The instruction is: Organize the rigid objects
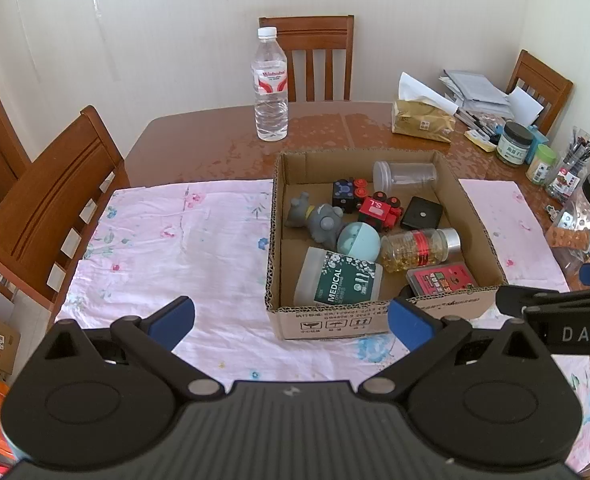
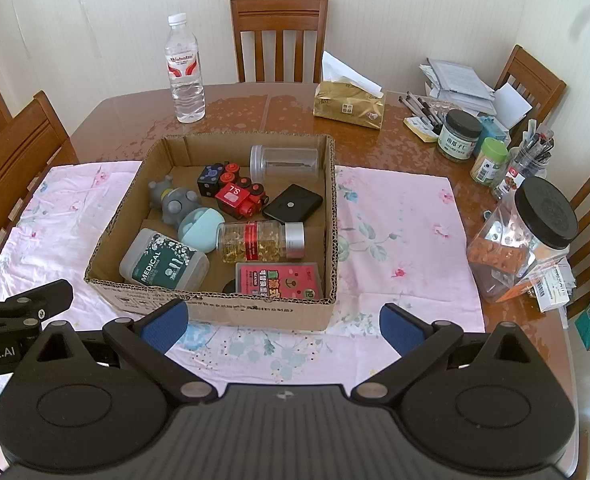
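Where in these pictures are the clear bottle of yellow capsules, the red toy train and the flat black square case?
Clear bottle of yellow capsules (image 2: 255, 242): right wrist view, red label band.
Red toy train (image 2: 237, 197): right wrist view, roof.
Flat black square case (image 1: 421, 213): left wrist view, top face.

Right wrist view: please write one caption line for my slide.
Open right gripper hovers before a cardboard box holding toys, bottles and a card pack, on a pink cloth.
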`<act>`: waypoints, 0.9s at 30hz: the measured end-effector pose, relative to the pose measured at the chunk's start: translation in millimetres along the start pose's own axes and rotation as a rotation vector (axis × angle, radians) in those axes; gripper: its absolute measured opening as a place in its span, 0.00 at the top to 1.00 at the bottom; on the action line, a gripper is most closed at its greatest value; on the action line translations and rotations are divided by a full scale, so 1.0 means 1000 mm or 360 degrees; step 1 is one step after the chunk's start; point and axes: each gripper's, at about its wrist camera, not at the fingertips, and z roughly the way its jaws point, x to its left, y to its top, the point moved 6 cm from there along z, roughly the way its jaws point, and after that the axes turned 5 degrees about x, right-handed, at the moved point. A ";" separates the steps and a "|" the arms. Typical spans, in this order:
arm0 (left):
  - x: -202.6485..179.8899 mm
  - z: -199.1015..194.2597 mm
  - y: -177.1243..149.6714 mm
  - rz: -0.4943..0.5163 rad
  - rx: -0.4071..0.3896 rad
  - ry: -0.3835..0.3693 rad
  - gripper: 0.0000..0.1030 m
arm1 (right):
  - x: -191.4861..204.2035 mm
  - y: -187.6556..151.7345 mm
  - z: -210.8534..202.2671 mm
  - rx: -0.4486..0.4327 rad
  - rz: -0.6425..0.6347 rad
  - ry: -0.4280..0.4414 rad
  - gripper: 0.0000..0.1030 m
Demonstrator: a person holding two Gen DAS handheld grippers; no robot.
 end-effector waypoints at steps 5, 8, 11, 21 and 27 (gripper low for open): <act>0.000 0.000 0.000 0.0002 0.0000 0.0000 0.01 | -0.001 0.001 0.000 0.0001 -0.0003 0.0002 0.00; 0.000 0.000 0.000 0.0000 0.0003 0.0000 0.01 | -0.001 0.001 0.000 0.0001 -0.0006 0.0002 0.00; 0.000 0.001 0.001 -0.0002 0.0000 0.0003 0.01 | -0.001 0.002 0.000 -0.0001 -0.0005 0.0001 0.00; -0.001 0.001 0.002 -0.0002 -0.0001 0.0005 0.01 | -0.001 0.002 0.000 -0.0002 -0.0006 -0.0002 0.00; 0.000 0.001 0.004 0.0000 -0.0002 0.0004 0.01 | -0.002 0.004 0.000 -0.0007 -0.0002 -0.0006 0.00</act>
